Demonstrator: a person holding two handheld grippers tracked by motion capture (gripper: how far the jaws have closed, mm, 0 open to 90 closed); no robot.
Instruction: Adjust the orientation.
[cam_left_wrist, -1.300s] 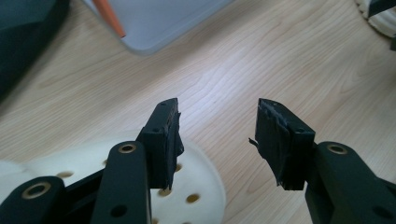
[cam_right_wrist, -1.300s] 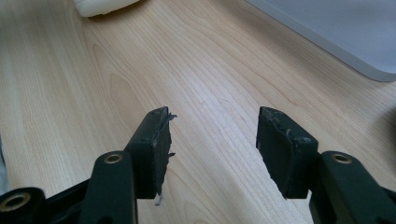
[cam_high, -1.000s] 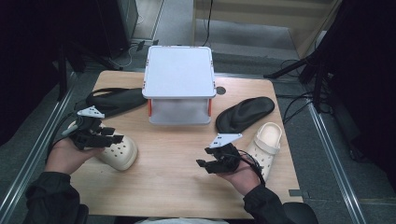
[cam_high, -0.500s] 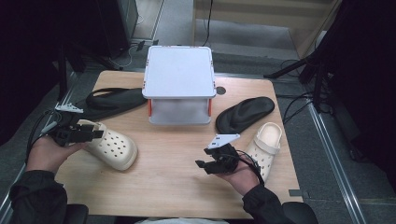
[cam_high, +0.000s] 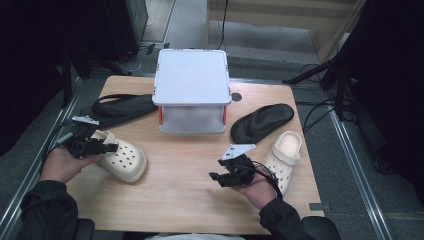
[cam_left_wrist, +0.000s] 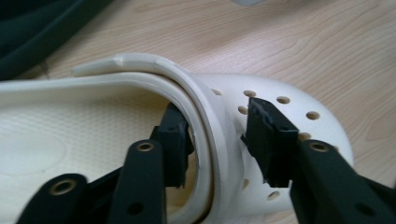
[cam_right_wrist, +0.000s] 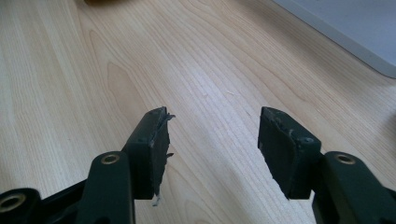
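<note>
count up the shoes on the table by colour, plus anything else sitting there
cream clogs: 2 (one at the left tongs, one by the right edge)
black sandals: 2 (one left of the box, one right of it)
grey lidded storage box: 1
total: 5

No text, label or number can be read anywhere. The cream clog (cam_left_wrist: 261, 140) straddled by the fingers (cam_left_wrist: 271, 135) bears only plain holes.
</note>
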